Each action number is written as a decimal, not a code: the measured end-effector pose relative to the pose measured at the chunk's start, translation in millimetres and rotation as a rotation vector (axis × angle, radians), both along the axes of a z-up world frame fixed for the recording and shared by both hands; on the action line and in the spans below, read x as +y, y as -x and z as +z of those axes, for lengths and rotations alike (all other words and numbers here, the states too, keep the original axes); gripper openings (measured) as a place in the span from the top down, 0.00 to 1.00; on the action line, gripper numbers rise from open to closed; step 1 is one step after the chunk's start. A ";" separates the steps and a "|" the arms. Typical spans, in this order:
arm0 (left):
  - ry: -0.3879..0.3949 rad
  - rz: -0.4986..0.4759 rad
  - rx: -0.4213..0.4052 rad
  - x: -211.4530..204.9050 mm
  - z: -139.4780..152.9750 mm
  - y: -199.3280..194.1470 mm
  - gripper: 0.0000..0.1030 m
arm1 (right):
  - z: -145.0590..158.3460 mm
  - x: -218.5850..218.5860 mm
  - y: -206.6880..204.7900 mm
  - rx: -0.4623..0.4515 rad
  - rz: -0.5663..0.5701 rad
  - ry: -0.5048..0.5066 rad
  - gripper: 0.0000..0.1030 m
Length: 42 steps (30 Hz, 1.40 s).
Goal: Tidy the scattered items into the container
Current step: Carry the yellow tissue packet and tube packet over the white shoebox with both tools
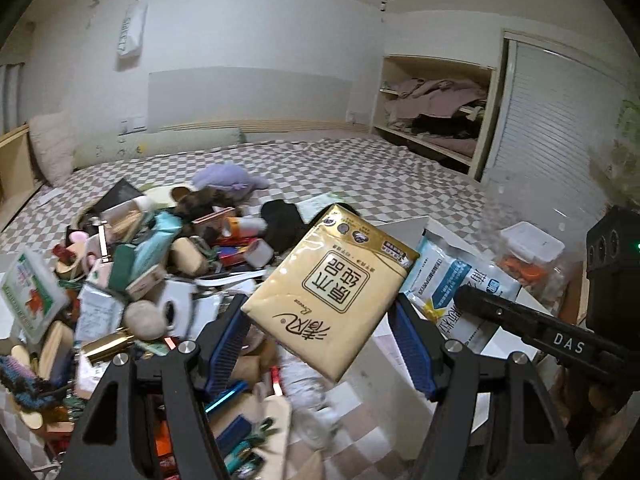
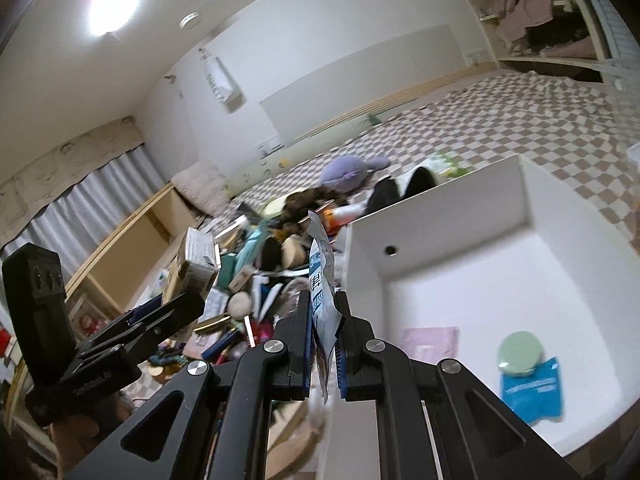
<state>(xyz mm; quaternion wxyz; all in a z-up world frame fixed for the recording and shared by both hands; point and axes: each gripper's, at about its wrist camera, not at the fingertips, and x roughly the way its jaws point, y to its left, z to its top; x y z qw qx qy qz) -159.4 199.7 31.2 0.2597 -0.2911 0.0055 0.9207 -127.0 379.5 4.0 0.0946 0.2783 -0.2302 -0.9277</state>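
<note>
Both claws raised — left claw (image 1: 320, 320) gripping tissues (image 1: 332, 292).

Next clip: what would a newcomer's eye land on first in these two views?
First the yellow tissue pack held between the left hand-held gripper fingers, over a heap of clutter on the checkered bed. Then the blue-and-white packet pinched edge-on in the right hand-held gripper, beside the white box, which is nearly empty.
</note>
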 end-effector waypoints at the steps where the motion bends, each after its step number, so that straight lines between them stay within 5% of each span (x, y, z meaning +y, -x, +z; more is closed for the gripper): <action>1: -0.003 -0.007 -0.003 5.0 -0.3 0.2 0.32 | 0.4 5.3 -1.7 0.002 -0.010 -0.003 0.90; 24: 0.021 -0.110 -0.082 100.1 -29.1 3.3 0.32 | -22.9 94.7 -24.1 -0.038 -0.156 0.029 0.90; 42: 0.075 -0.130 -0.141 130.2 -61.2 7.2 0.32 | -46.0 103.6 -16.6 -0.100 -0.065 0.071 0.90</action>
